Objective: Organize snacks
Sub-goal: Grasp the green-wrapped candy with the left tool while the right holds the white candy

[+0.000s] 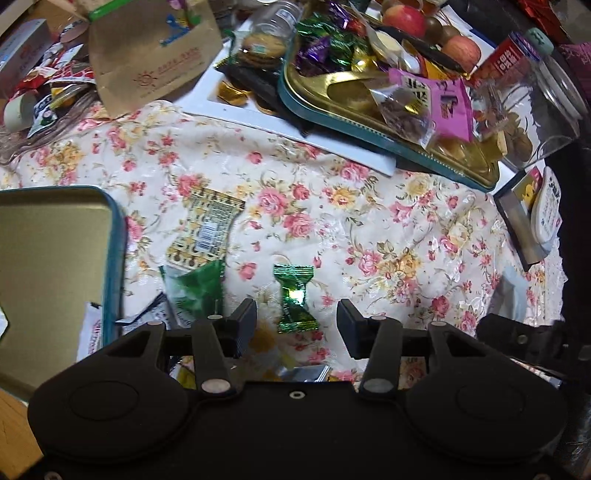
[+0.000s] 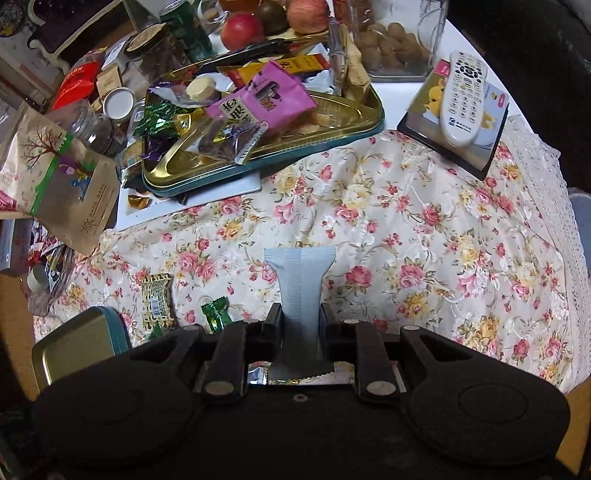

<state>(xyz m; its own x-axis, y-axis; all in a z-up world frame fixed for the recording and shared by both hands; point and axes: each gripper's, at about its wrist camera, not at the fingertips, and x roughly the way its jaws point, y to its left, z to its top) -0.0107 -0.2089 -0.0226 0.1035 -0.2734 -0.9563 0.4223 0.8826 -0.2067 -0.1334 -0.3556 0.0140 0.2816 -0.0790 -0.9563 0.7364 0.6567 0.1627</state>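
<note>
My left gripper (image 1: 296, 319) is open just above the floral tablecloth, its jaws either side of a green foil candy (image 1: 294, 298) that lies flat. A yellow patterned snack packet (image 1: 208, 229) and a green wrapper (image 1: 201, 286) lie to its left. My right gripper (image 2: 301, 321) is shut on a pale blue-grey snack packet (image 2: 300, 282), held above the cloth. The green candy (image 2: 216, 314) and yellow packet (image 2: 158, 300) also show at lower left in the right wrist view. A gold tin tray with a teal rim (image 2: 369, 127) holds several snacks at the back.
An open gold tin with a teal rim (image 1: 114, 236) lies at the left, also in the right wrist view (image 2: 122, 325). A brown paper bag (image 1: 147, 55), jars, apples (image 2: 242, 29), a remote control (image 2: 466, 98) on a book and a glass jar (image 1: 546, 96) crowd the back.
</note>
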